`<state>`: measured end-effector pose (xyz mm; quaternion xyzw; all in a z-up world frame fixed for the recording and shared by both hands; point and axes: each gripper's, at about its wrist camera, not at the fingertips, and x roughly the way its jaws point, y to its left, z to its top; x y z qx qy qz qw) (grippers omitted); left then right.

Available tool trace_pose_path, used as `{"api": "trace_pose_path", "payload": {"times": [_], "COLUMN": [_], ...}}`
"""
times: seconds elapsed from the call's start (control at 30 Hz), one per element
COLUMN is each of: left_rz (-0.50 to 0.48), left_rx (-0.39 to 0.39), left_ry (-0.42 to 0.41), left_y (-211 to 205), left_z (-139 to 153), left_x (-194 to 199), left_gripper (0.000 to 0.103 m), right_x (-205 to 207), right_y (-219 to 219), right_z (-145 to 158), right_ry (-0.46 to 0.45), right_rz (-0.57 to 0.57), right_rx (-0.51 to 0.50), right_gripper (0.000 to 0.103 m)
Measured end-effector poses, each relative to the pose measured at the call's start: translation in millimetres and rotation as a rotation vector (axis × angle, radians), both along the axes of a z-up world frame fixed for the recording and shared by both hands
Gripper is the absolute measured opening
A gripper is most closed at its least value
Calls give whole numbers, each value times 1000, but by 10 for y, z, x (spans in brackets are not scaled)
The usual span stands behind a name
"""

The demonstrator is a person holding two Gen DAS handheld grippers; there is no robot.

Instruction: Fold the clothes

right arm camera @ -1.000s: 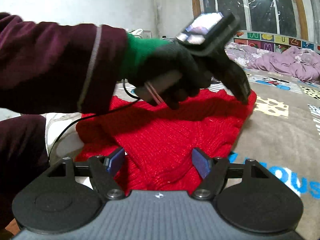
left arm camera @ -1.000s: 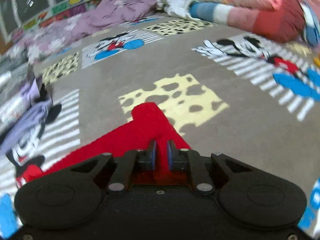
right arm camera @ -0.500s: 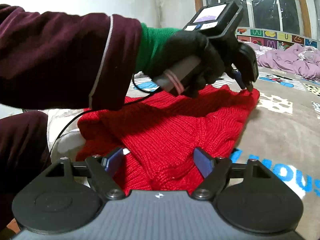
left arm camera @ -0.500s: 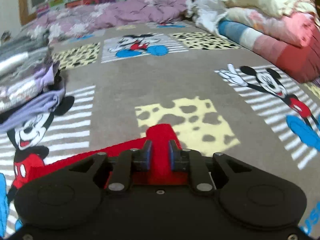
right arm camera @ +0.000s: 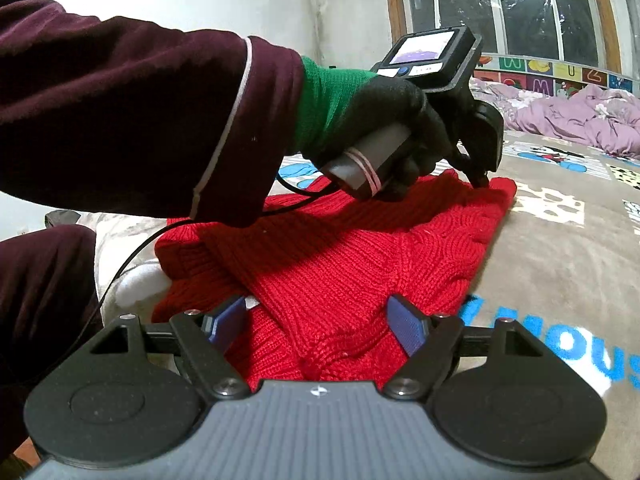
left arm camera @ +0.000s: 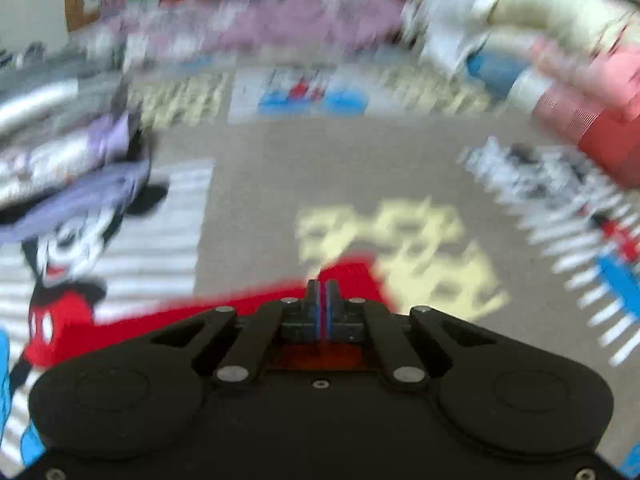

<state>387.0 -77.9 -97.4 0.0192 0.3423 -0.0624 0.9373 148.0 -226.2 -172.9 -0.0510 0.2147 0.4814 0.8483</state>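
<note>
Red sweater [right arm camera: 360,256] runs lengthwise from my right gripper [right arm camera: 316,322], fingers spread over its near end, to my left gripper [right arm camera: 478,178], fingers pinching its far corner.

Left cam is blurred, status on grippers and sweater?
Left gripper shut at red sweater's far corner. Right gripper open over near edge. Nothing in the way.

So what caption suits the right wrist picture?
Open right gripper hovers over a red sweater while the left gripper meets its far corner.
</note>
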Motion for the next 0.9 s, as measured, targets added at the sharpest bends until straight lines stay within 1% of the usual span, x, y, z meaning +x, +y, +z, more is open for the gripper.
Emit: {"api": "trace_pose_path", "payload": {"times": [0.07,0.17,0.27,0.3,0.43,0.47,0.5,0.53,0.57,0.63,0.73,0.77,0.8,0.83,0.9], "left_rz": [-31,-81,-31,-8,-6,3,9,15,23,43,79,91,101,116,148], "left_rx": [-10,76,157,132,133,96,70,57,51,22,-25,-39,-52,-72,-115], "left_ry": [-54,20,59,76,108,105,87,62,43,14,-16,-25,-32,-41,-55], "left_y": [-40,-184,-174,-147,-163,-120,-90,-39,12,129,404,503,579,675,890], "left_z": [85,-72,-272,-251,-151,-62,17,109,179,315,470,509,542,573,609], "left_x": [-50,60,165,195,216,174,107,11,-90,-319,-754,-915,-1070,-1233,-1582], "left_gripper": [0,1,1,1,1,4,18,23,24,24,26,32,43,47,48], "right_x": [3,11,14,18,21,8,-3,-14,-24,-50,-90,-102,-114,-123,-144], "right_y": [-6,-7,-6,-10,-12,-4,0,3,-2,-14,-41,-52,-63,-80,-109], "right_z": [0,-6,-8,-12,-30,-30,-28,-27,-21,-6,22,34,47,62,87], "right_ry": [0,4,6,8,14,7,2,-2,-7,-20,-28,-27,-26,-22,-21], "right_rz": [0,2,3,4,13,15,15,14,10,4,1,0,0,0,-4], "right_rx": [1,5,5,8,13,8,7,8,8,7,13,19,25,36,53], "right_gripper": [78,78,78,78,80,81,81,81,81,80,80,80,80,80,80]}}
